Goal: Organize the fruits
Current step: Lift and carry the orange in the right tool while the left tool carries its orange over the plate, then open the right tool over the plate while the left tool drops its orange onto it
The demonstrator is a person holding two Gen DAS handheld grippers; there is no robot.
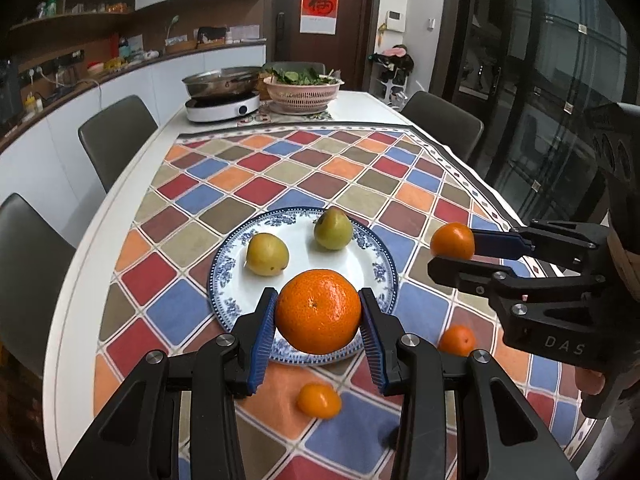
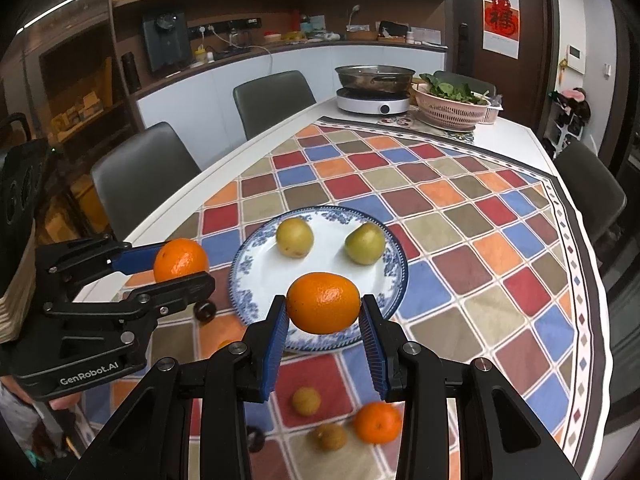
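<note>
Bench: white top, rounded edge at left, w/ checkered cloth covering most of it; cloth's far half is bare, open room there. Far end: cooker w/ pan and pink basket of greens. Blue-rim plate near the cloth's near end, two yellow-green fruits on its far half, apart; near half bare.

Left tool pinching a large orange over plate's near rim. Right tool pinching a smaller orange, also above near rim.

Loose on cloth, nearer than plate: small oranges, two brownish small fruits.
</note>
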